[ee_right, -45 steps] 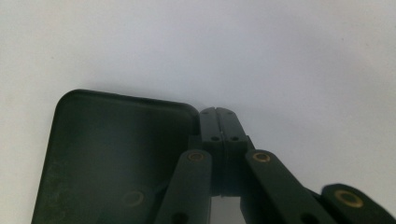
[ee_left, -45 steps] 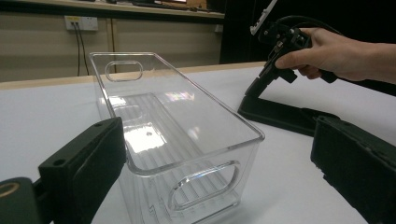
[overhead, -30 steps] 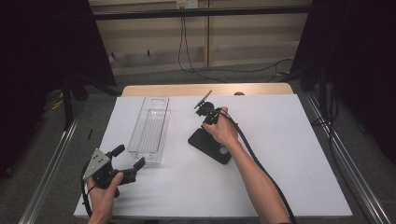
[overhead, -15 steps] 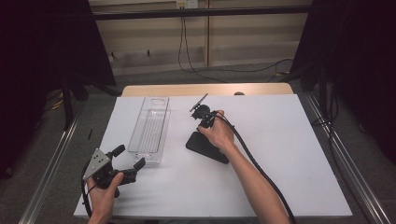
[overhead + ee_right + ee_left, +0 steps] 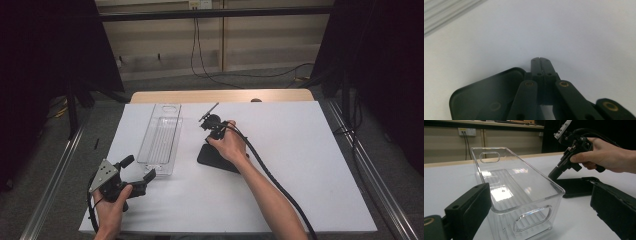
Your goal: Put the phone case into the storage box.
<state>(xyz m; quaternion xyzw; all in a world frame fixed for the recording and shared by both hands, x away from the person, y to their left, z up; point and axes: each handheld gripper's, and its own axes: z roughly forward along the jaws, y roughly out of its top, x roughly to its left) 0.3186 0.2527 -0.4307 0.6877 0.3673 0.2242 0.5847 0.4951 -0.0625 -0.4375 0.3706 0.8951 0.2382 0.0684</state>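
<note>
Right gripper [image 5: 209, 142] jaws closed flat together at corner of black tray [image 5: 216, 159], possibly pinching its rim; left gripper [image 5: 138, 173] wide open, empty, facing clear bin [image 5: 161, 140] short end.

no legible txt, no labels, no brands
</note>
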